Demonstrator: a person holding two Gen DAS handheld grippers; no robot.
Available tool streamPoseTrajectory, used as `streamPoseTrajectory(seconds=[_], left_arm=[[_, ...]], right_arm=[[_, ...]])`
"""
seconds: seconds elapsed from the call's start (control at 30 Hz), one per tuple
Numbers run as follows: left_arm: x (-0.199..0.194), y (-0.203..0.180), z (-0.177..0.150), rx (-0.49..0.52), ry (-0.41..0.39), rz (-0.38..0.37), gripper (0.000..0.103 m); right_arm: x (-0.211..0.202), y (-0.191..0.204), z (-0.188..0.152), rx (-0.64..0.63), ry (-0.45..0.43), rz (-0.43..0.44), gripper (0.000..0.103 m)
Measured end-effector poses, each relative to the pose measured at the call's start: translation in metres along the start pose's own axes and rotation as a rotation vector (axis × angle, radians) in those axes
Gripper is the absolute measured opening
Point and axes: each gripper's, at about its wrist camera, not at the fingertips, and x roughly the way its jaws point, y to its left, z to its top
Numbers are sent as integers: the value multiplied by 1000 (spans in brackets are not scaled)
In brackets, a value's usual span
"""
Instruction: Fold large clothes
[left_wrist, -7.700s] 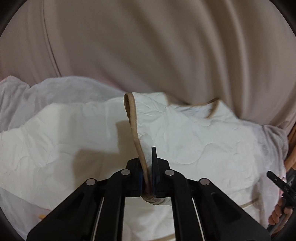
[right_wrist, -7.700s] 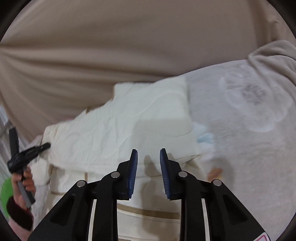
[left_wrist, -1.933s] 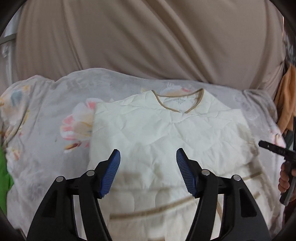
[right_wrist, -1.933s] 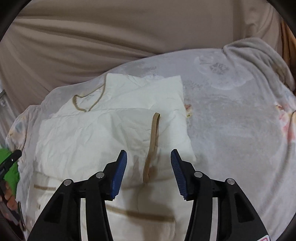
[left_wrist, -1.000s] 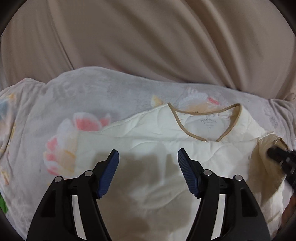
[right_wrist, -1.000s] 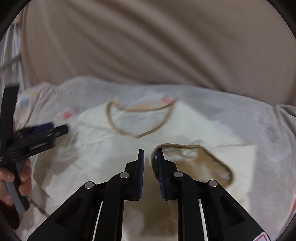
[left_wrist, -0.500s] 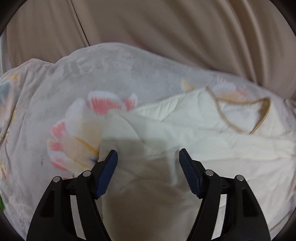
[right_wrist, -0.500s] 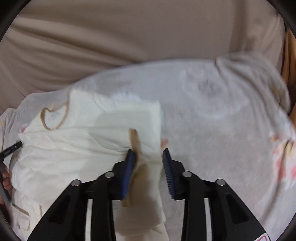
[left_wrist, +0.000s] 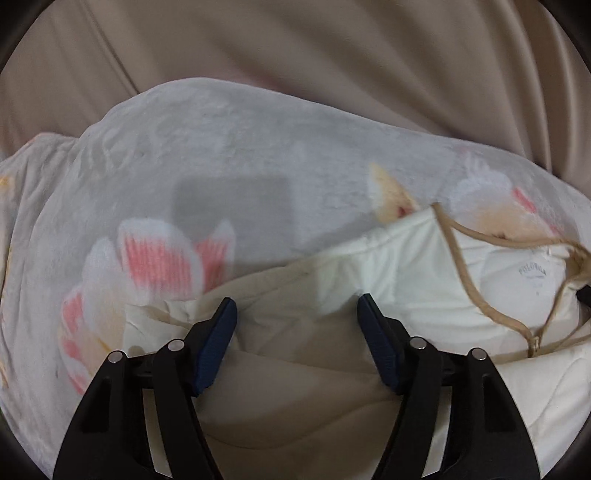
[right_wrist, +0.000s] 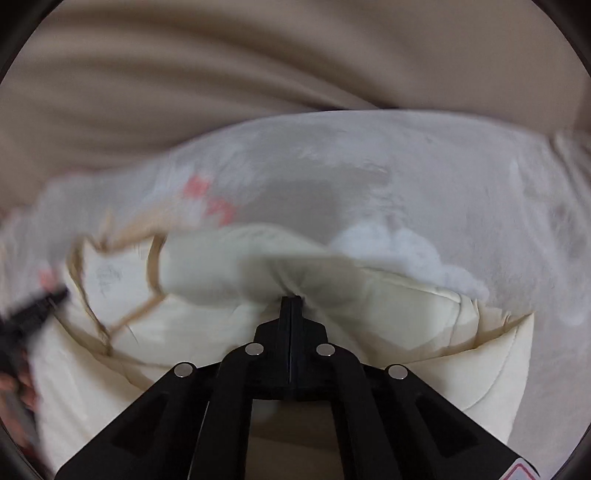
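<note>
Backdrop of beige curtain (left_wrist: 295, 74), pale floral blanket (left_wrist: 184, 184) spread beneath as work surface. On blanket: cream quilted top (left_wrist: 424, 258) with tan-trimmed neckline (left_wrist: 480, 291), lying partly folded, neckline toward far edge in both views; long axis judged to run from neckline back toward the near edge, though hem out of frame. Step in hand, as judged: gathering the shoulder ends for a lengthwise fold. Right gripper (right_wrist: 291, 301) with jaws fully together, having just been closing, fabric of the top's far right edge puckered at the tips and apparently pinched there. Left gripper (left_wrist: 295, 332) with jaws standing wide, pads (left_wrist: 218, 339) either side of the top's left shoulder fold, cloth between but not pressed; nothing held. Next move likely calls for: lowering left tips onto the fold edge, closing on the layers, then lifting both ends evenly. Opposite gripper visible, blurred, at left edge of right view.
</note>
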Motion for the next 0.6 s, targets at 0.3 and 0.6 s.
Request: streamPoseTrajectory(seconds=[0.3,0.6], left_arm=[[7,26,11,-111,-5,28,74],[-111,58,-42,20,-109,-29,75]], right_arm=[[-13,7,-11,-84,-56,-112,0],[-164,-22,-91,-158,-158,-119,17]])
